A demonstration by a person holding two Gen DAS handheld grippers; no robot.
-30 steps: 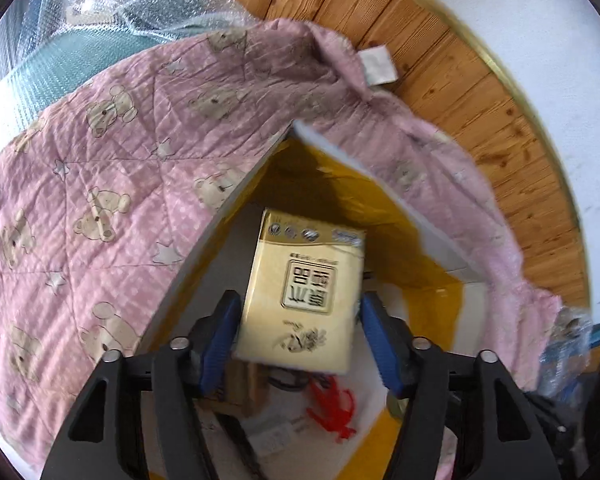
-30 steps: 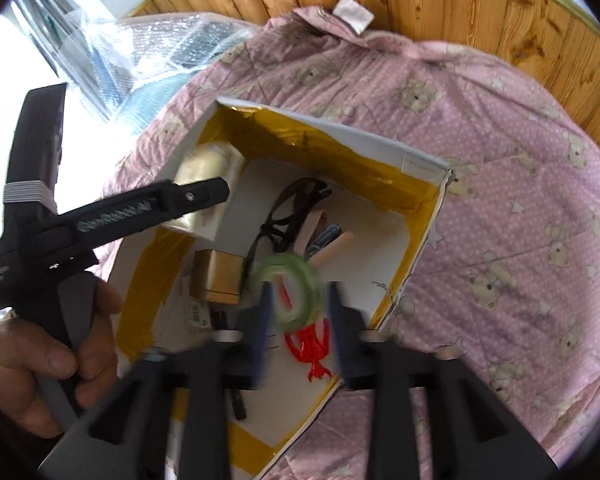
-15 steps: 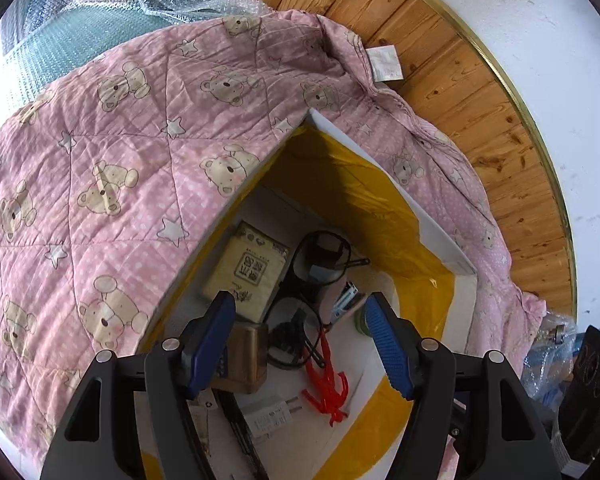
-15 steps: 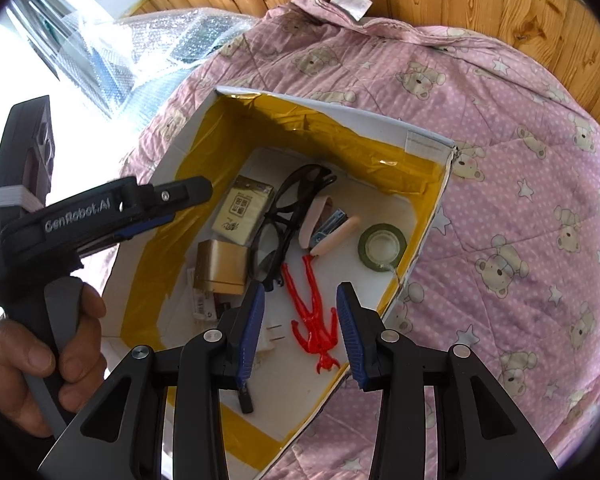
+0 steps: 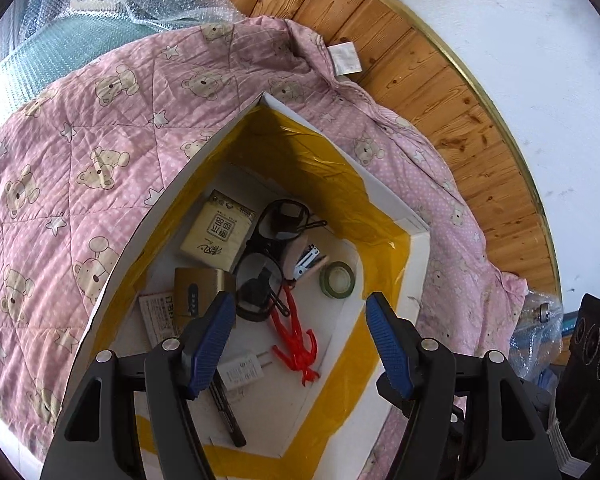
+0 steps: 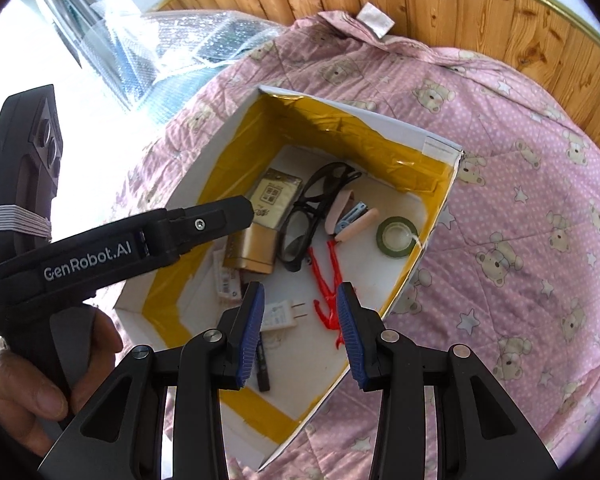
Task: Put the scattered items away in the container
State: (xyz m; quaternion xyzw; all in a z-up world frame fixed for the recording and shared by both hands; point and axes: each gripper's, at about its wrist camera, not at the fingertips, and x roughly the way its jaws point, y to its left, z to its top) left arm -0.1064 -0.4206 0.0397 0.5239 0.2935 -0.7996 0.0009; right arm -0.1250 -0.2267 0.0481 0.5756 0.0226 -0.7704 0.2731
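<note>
My left gripper (image 5: 300, 316) and right gripper (image 6: 300, 304) are both wide apart, holding nothing, above the box (image 6: 440, 145) with the tape roll (image 6: 396, 237) inside.

Left wrist view looks forward and down past the left gripper (image 5: 300, 312) fingers, jaws wide, into the box (image 5: 384, 192) from close above its near corner, far corner pointing up-frame; wall (image 5: 500, 40) top right

Right wrist view looks down the right gripper (image 6: 300, 300) fingers, jaws parted, a little higher and further right, box seen whole near its right edge; left gripper body and hand (image 6: 32, 384) enter from frame left

Both views share box inside, pink blanket (image 6: 520, 200), wood panelling (image 5: 440, 92), bubble wrap (image 6: 204, 40) at back
</note>
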